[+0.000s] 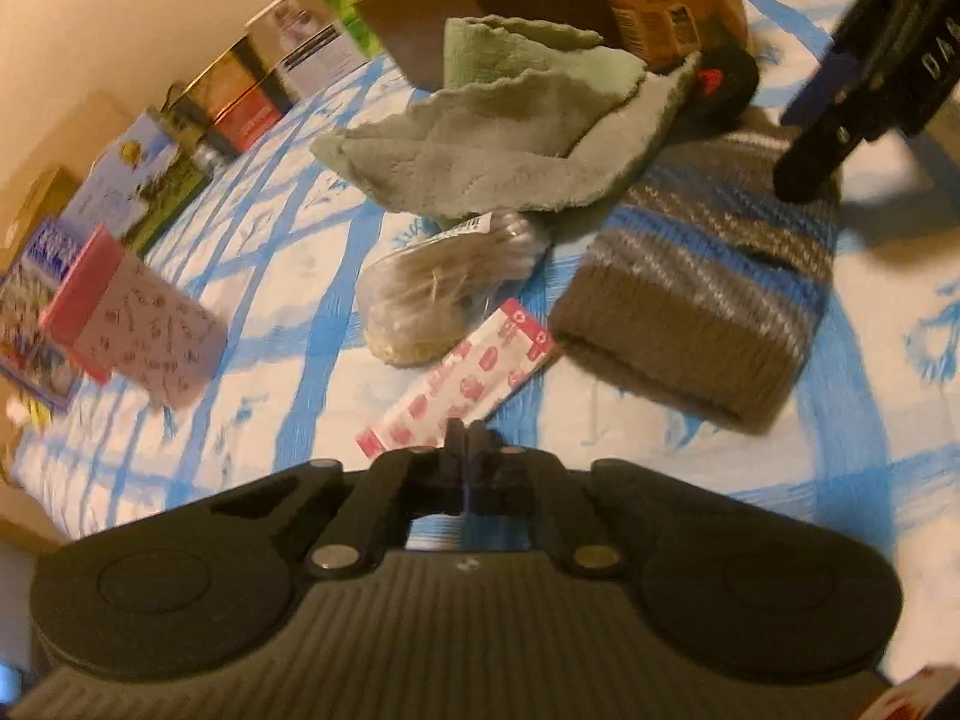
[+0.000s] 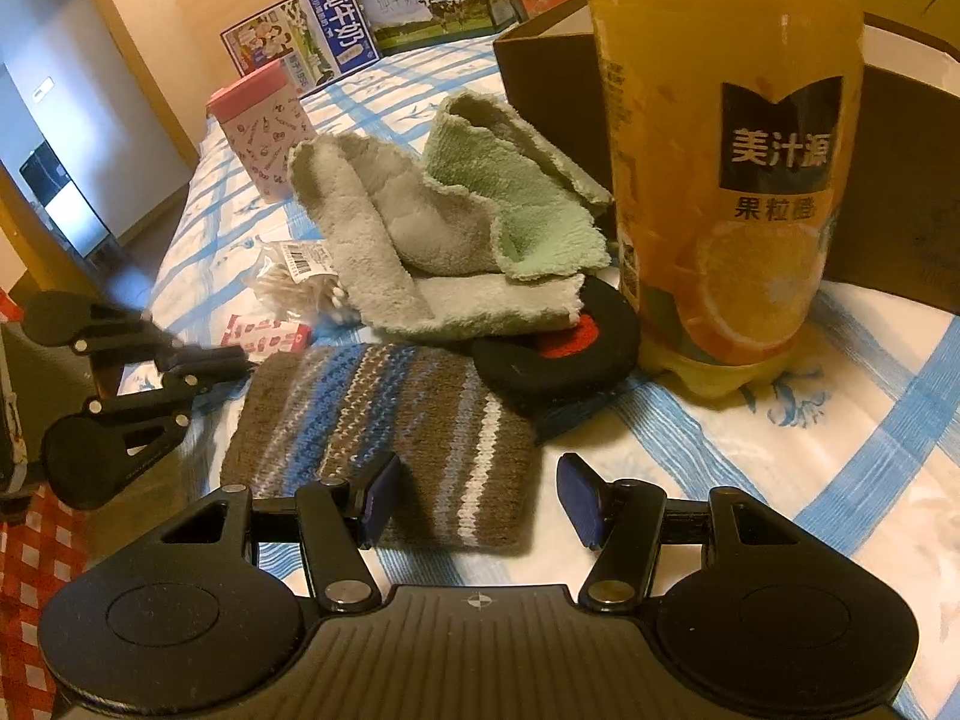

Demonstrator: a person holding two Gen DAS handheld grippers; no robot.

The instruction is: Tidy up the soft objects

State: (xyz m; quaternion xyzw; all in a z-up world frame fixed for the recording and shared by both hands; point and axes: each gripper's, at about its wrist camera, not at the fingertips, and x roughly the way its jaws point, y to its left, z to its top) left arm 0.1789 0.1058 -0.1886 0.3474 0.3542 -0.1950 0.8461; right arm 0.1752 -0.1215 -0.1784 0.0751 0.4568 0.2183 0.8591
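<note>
The left claw (image 1: pixel 462 438) is pinched shut on nothing beside the plaster packet (image 1: pixel 459 378), while the right claw (image 2: pixel 477 495) gapes empty over the knitted cloth (image 2: pixel 384 420), seemingly lined up to lift it.

Knitted piece (image 2: pixel 384 426) lies on the bed (image 2: pixel 780 480) near its front edge. Behind it the towels (image 2: pixel 444 240) are heaped, overlapping a round pad (image 2: pixel 558 354) to their right. Bottle (image 2: pixel 726 180) stands right of the pad, a cardboard box (image 2: pixel 900 192) behind it. Cotton swab bag (image 2: pixel 300 282) and plaster strip (image 2: pixel 264 336) lie left of the towels.
</note>
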